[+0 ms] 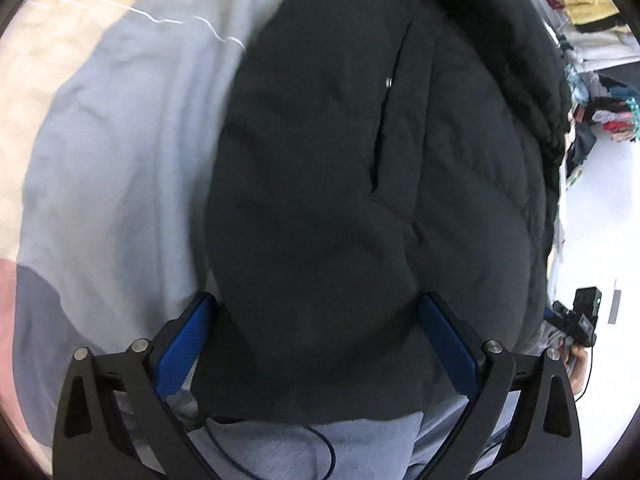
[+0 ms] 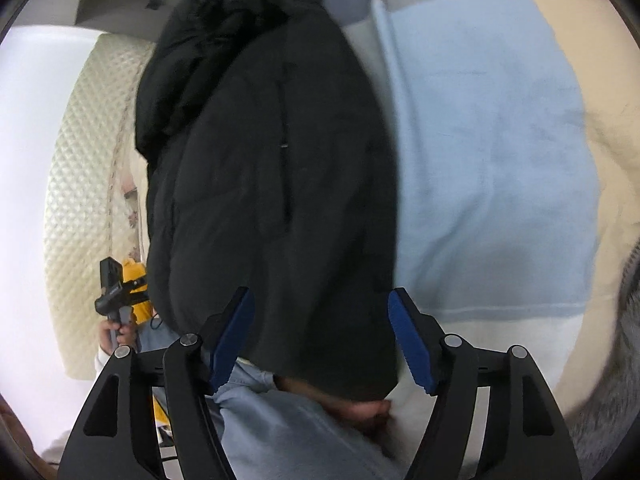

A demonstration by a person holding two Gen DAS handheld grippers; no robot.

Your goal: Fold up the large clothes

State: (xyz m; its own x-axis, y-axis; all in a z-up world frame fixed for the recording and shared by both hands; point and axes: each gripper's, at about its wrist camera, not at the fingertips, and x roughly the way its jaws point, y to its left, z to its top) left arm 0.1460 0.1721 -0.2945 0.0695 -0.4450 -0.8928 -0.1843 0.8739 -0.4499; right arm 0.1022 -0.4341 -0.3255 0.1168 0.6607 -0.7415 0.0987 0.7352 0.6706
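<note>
on the left side, the left gripper [image 1: 316, 316] hangs over the near end of a dark padded jacket [image 1: 380, 184], its blue-padded fingers [image 1: 182, 354] spread wide on either side of the puffy fabric without pressing on it. the jacket lies lengthwise on a pale blue blanket [image 1: 120, 168] that covers the bed, with its zipper line running up the middle and its bulkier, bunched end at the far side. at the right edge of this view, beyond the jacket, a hand [image 1: 574, 360] holds the other gripper's handle, and piles of folded clothes [image 1: 592, 8] sit in the far corner.

from the right wrist view, the right gripper [image 2: 322, 334] also stands wide, fingers apart around the jacket's near hem, nothing clamped between them. the jacket [image 2: 272, 168] here lies between a cream quilted mattress edge [image 2: 84, 184] on the left and the blue blanket [image 2: 488, 152] on the right. a leg in light jeans [image 2: 280, 428] shows below the hem.
</note>
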